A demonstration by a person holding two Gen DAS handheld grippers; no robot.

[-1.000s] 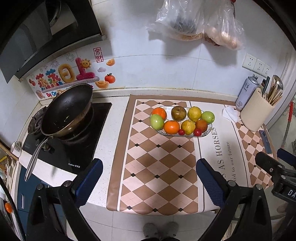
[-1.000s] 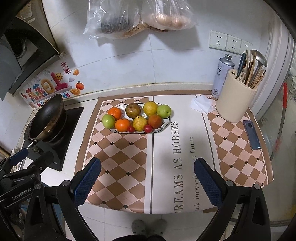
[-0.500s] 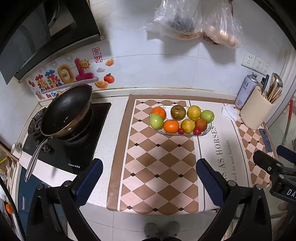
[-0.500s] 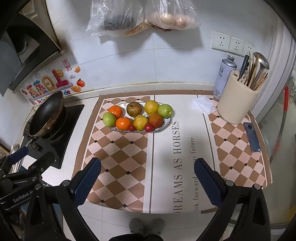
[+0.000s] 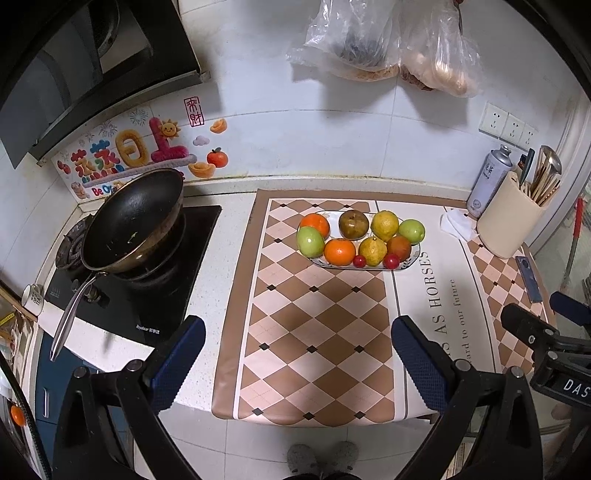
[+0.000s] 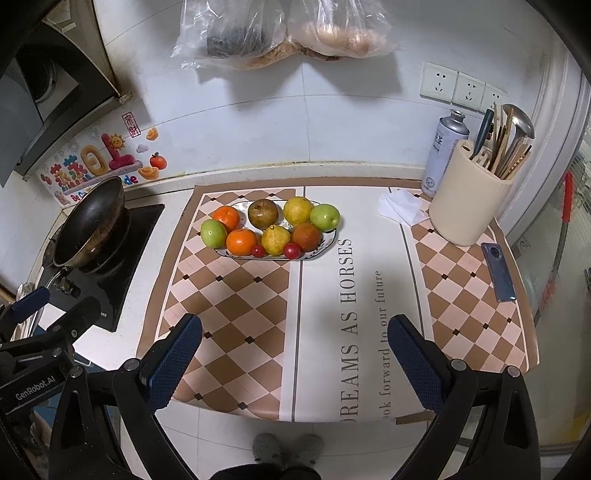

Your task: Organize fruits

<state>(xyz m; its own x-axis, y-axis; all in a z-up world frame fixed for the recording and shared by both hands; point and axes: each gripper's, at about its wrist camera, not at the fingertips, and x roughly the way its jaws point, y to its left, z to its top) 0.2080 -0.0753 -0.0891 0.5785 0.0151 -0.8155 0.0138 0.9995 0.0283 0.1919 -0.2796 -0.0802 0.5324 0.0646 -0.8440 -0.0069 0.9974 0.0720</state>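
Observation:
An oval white plate (image 5: 413, 260) (image 6: 330, 242) sits at the back of the checkered mat and holds several fruits: oranges (image 5: 339, 252), green apples (image 5: 310, 241), yellow pears (image 5: 373, 250), a brown fruit (image 5: 354, 224) and two small red cherry tomatoes (image 5: 390, 261). My left gripper (image 5: 295, 354) is open and empty, high above the mat's front edge. My right gripper (image 6: 294, 350) is open and empty at the same height, a little to the right. Both are far from the plate.
A black wok (image 5: 133, 221) sits on the stove at left. A beige utensil holder (image 6: 469, 192), a spray can (image 6: 443, 151), a white tissue (image 6: 400, 206) and a phone (image 6: 499, 271) are at right. Plastic bags (image 6: 280, 33) hang on the wall.
Both grippers have drifted slightly back and up, so the view shifts a little. The plate and fruits have not moved. Both stay open.

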